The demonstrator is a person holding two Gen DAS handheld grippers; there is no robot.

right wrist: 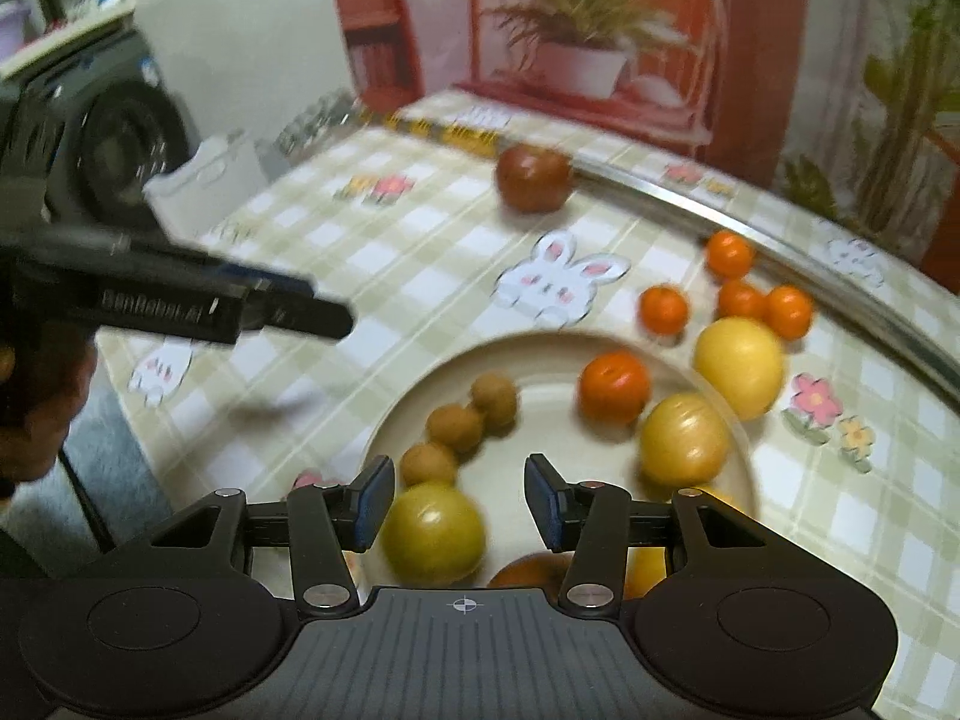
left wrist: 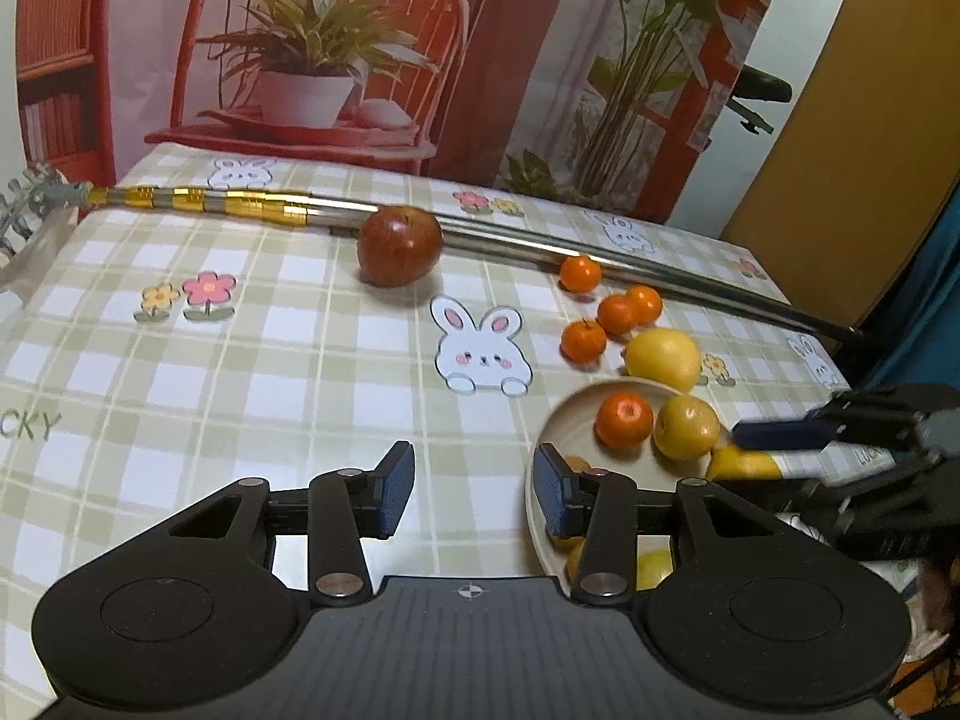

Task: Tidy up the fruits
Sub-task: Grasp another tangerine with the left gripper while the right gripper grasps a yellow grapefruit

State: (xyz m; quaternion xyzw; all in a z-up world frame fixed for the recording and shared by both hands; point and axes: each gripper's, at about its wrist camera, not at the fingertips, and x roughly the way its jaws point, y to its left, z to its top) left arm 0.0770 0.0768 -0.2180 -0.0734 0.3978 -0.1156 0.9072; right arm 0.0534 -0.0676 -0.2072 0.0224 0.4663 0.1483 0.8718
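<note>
Evidently both my left gripper (left wrist: 474, 489) and right gripper (right wrist: 459, 498) hang parted and empty over the plate (right wrist: 540, 354), where lemons and an orange (right wrist: 613, 387) sit gathered, while the apple (left wrist: 400, 246) waits near the far rod.

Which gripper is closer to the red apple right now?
Left, by a small margin. The left gripper hovers over bare tablecloth with the red apple ahead across the table. The right gripper hangs over the plate, with the apple beyond the plate's far rim.
</note>
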